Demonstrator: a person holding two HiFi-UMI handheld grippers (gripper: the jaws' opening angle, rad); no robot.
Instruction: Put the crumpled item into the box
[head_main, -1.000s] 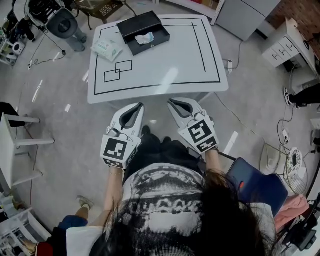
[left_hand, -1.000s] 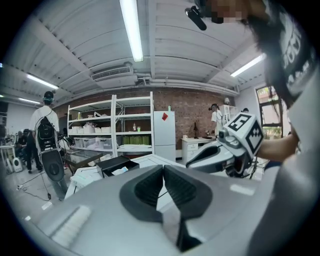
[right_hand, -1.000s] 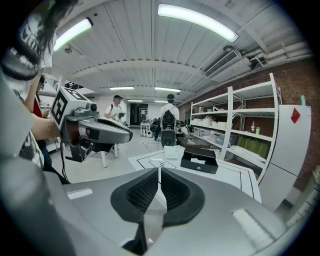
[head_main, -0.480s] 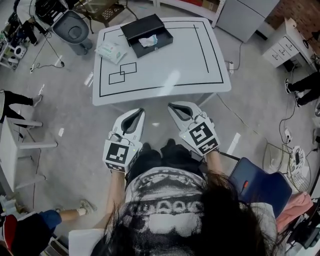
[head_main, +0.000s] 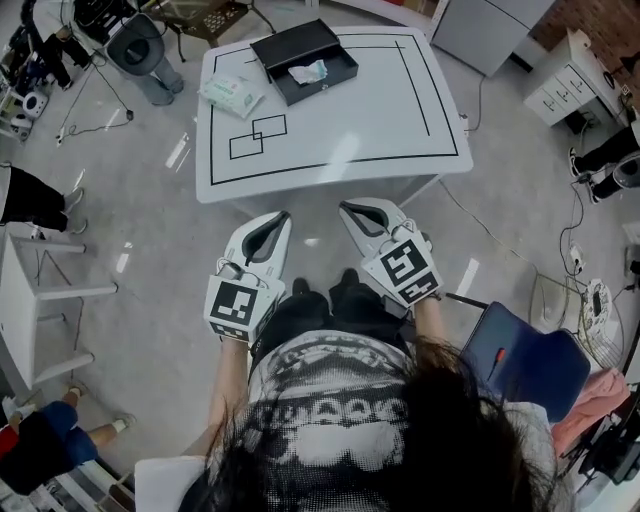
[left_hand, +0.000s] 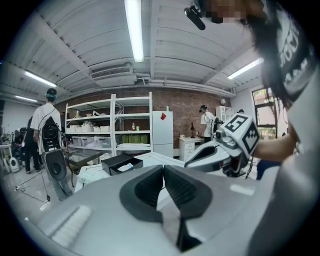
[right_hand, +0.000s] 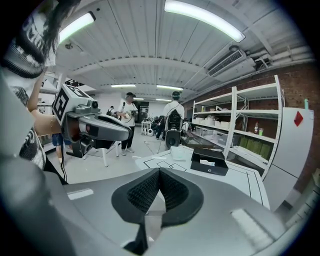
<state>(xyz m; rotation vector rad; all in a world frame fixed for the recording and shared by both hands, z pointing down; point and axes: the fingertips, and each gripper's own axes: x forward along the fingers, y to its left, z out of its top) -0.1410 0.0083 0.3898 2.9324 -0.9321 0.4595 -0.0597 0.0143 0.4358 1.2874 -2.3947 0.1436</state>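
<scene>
Both grippers held near me, short of the table (head_main: 340, 130).
I see the left gripper (head_main: 281, 215) and right gripper (head_main: 344, 207) with jaws together, empty; the crumpled item (head_main: 308, 72) lies in the box (head_main: 290, 45).

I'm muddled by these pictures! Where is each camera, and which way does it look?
Head view: on the person's head, looking down at table, left hand-held gripper, right hand-held gripper, hair, shirt.
Left gripper view: on the left hand-held gripper, looking past its shut jaws; right one alongside.
Right gripper view: same on the right; left one alongside.
All three show the black box on the table.
</scene>
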